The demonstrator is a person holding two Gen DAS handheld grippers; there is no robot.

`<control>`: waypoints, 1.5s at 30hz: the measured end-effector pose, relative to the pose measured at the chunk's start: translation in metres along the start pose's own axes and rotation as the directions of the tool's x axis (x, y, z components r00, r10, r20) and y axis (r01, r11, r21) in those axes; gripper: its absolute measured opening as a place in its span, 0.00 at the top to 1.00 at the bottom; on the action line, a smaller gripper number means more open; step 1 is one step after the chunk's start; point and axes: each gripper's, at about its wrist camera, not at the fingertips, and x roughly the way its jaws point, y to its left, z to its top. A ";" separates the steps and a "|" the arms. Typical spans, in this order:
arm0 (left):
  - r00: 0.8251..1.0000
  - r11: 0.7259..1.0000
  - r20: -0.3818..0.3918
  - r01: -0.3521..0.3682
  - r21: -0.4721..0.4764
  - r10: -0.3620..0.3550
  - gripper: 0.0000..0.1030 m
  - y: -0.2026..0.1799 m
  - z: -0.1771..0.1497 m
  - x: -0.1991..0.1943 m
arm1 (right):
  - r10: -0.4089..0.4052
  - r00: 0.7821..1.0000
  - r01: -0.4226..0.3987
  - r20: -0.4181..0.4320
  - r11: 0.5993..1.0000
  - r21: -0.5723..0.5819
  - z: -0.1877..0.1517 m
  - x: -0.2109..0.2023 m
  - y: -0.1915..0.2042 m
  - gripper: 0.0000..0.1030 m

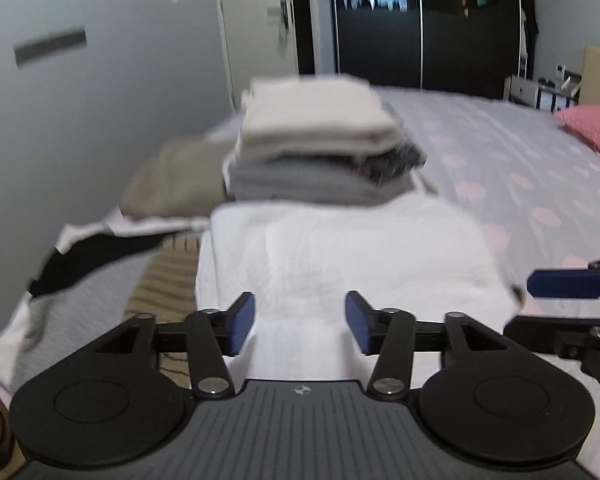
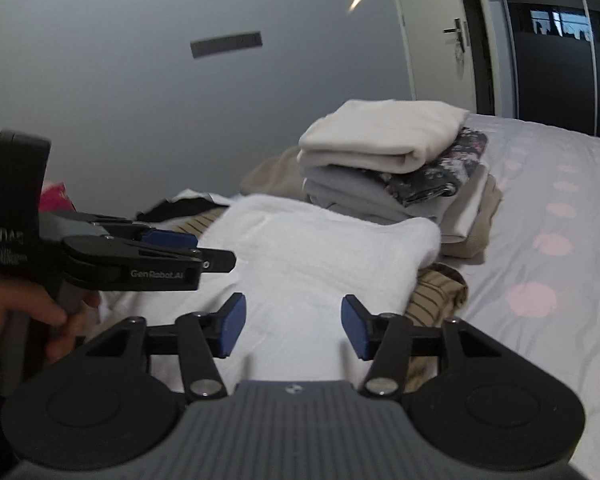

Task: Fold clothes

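Both sets of tongs are hanging wide apart and gripping nothing as I am looking down their fingers. My left gripper (image 1: 300, 326) is showing blue pads spread with white cloth between and below them, though whether the pads are touching it I cannot tell. My right gripper (image 2: 293, 326) is spread just as wide over the same piece, and in its view the left gripper is lying to its left, held in a hand (image 2: 28, 312).

That piece is a white folded towel (image 2: 320, 256), lying straight ahead of both tongs on the bed (image 2: 540, 240), already doubled into a thick pad with rounded edges. Beyond it, further out along the fingers, a stack of folded clothes (image 2: 384, 160) is sitting, cream on top, grey and a dark patterned piece under it. Left of the towel, loose garments (image 1: 100, 256) are lying crumpled, black, grey and striped tan among them.

I am judging the towel to be soft, plush and light, limp enough to sag wherever it is unsupported, and not slippery or fragile. I am reckoning the near edge or the two near corners make the best hold, one for each gripper, pinching all layers together so the fold does not slide open. Whether it is due another fold or only a lift onto the stack, I cannot settle.
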 end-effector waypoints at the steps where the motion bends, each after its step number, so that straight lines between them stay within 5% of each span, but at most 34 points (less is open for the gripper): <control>1: 1.000 1.000 0.024 -0.006 -0.002 0.006 0.46 -0.007 -0.001 -0.008 | 0.000 1.000 0.000 0.001 1.000 0.013 -0.002 -0.009 -0.002 0.39; 11: 0.998 0.995 0.031 -0.056 -0.088 0.059 0.28 -0.077 -0.015 -0.062 | -0.089 0.996 0.090 -0.018 0.996 0.031 -0.025 -0.081 -0.021 0.25; 19: 0.994 0.985 0.051 -0.093 -0.144 0.101 0.26 -0.112 -0.031 -0.092 | -0.157 0.988 0.157 -0.007 0.987 -0.026 -0.029 -0.112 -0.022 0.18; 31: 0.987 0.952 0.008 -0.152 -0.266 0.160 0.26 -0.120 -0.049 -0.106 | -0.129 0.991 0.127 -0.039 0.990 -0.062 -0.032 -0.118 -0.015 0.18; 45: 0.970 0.948 -0.021 -0.242 -0.209 0.243 0.26 -0.128 -0.056 -0.106 | -0.097 0.990 0.089 -0.102 0.992 -0.084 -0.042 -0.110 -0.008 0.17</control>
